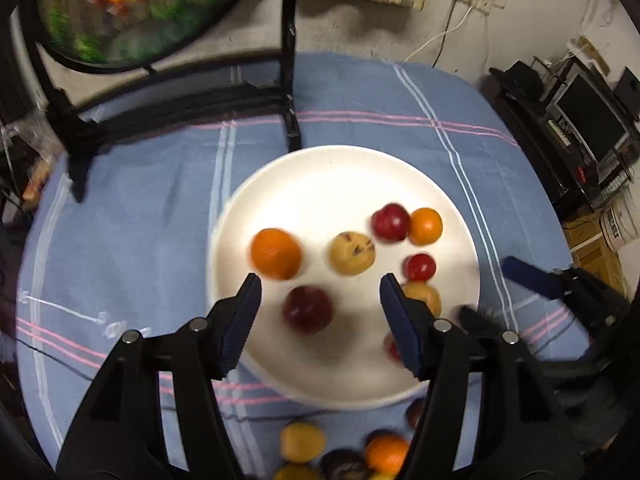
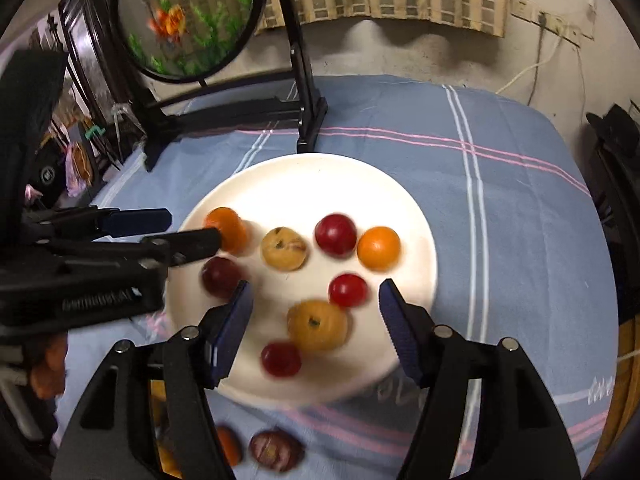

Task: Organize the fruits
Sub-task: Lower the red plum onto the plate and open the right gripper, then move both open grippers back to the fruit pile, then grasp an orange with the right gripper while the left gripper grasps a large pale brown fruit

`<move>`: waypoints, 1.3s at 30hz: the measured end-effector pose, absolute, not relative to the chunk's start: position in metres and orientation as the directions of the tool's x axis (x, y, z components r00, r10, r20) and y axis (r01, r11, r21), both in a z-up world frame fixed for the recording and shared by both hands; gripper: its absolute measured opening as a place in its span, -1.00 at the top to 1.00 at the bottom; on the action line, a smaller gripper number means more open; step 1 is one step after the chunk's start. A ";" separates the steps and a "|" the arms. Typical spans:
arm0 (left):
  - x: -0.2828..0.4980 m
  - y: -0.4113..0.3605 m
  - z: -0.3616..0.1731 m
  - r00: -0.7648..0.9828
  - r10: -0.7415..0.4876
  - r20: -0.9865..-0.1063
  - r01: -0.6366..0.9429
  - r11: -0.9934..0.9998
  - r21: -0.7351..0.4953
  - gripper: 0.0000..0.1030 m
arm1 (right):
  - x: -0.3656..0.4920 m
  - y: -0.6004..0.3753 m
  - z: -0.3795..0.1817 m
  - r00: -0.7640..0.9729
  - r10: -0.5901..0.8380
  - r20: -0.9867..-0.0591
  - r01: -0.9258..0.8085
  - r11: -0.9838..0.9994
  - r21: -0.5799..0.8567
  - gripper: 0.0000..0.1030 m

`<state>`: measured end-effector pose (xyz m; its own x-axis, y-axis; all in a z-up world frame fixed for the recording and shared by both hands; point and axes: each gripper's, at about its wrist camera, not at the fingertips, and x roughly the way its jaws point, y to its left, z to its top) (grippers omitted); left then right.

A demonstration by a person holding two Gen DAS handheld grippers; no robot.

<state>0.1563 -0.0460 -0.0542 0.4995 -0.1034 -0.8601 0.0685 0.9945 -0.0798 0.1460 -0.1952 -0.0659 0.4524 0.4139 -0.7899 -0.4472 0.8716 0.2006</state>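
Note:
A white plate (image 1: 320,184) (image 2: 304,184) on the blue cloth holds several fruits: oranges (image 1: 276,254) (image 2: 378,248), red plums (image 1: 391,222) (image 2: 335,234), a dark plum (image 1: 307,309) (image 2: 221,276) and yellow fruits (image 1: 352,253) (image 2: 317,325). My left gripper (image 1: 320,292) is open and empty above the plate's near left, over the dark plum. My right gripper (image 2: 314,300) is open and empty above the plate's near right, over a yellow fruit. More loose fruits (image 1: 302,442) (image 2: 276,450) lie on the cloth in front of the plate.
A black stand (image 1: 290,80) (image 2: 308,120) with a post rises behind the plate. A round picture frame (image 2: 188,20) stands at the back left. The left gripper (image 2: 136,236) reaches in from the left in the right wrist view. Dark shelves (image 1: 580,128) stand right.

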 end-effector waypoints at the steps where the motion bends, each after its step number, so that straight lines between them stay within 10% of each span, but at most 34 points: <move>1: 0.143 -0.041 -0.050 0.515 -0.098 -0.852 0.077 0.995 -0.068 -0.24 | 0.133 -0.200 -0.061 0.455 0.424 -0.783 -0.455 0.866 0.204 -0.29; 15: -0.067 0.011 -0.108 0.378 -0.182 -0.908 0.147 0.980 -0.135 -0.27 | -0.064 -0.217 -0.122 0.317 0.364 -0.876 -0.513 0.842 0.165 -0.29; 25: -0.077 -0.017 -0.133 0.343 -0.210 -0.916 0.189 0.970 -0.151 -0.27 | -0.068 -0.184 -0.144 0.313 0.348 -0.884 -0.556 0.822 0.127 -0.29; 30: -0.070 -0.026 -0.136 0.334 -0.226 -0.915 0.191 0.967 -0.169 -0.27 | -0.067 -0.172 -0.153 0.291 0.316 -0.903 -0.604 0.792 0.082 0.20; 39: -0.048 -0.046 -0.147 0.332 -0.226 -0.916 0.214 0.964 -0.160 -0.21 | -0.066 -0.191 -0.143 0.269 0.352 -0.896 -0.558 0.815 0.153 0.23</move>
